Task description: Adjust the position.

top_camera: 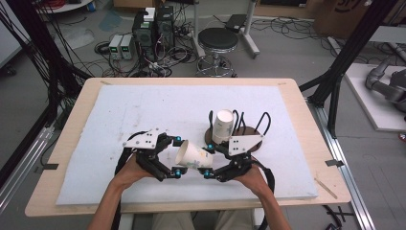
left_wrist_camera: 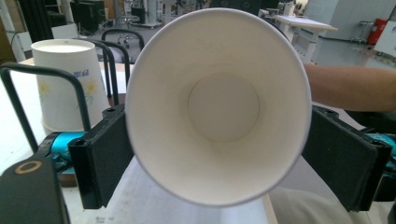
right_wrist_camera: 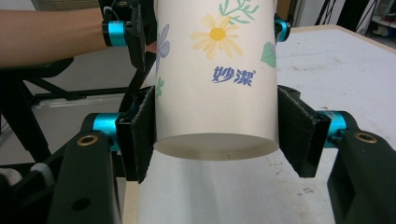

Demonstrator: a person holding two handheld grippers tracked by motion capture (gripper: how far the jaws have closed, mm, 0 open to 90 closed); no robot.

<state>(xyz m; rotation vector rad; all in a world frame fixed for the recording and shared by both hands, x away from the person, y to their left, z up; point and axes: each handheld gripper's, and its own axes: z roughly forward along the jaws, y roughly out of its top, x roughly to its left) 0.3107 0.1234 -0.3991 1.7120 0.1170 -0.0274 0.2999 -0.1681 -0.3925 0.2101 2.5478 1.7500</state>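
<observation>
A white paper cup (top_camera: 194, 155) with a flower print lies on its side just above the mat, held between both grippers. My left gripper (top_camera: 177, 156) is shut on its wide rim end, and the left gripper view looks straight into the empty cup (left_wrist_camera: 219, 102) between the pads (left_wrist_camera: 102, 158). My right gripper (top_camera: 208, 160) is shut on the base end; its pads (right_wrist_camera: 140, 135) press both sides of the cup (right_wrist_camera: 215, 93). A second cup (top_camera: 223, 125) stands upside down on a dark round rack (top_camera: 249, 136) of black wire loops, just behind the right gripper.
A white foam mat (top_camera: 143, 110) covers the wooden table (top_camera: 311, 158). Beyond the far edge stand a black stool (top_camera: 218, 40), computer boxes (top_camera: 153, 28) and floor cables. Black frame posts (top_camera: 344, 62) flank the table.
</observation>
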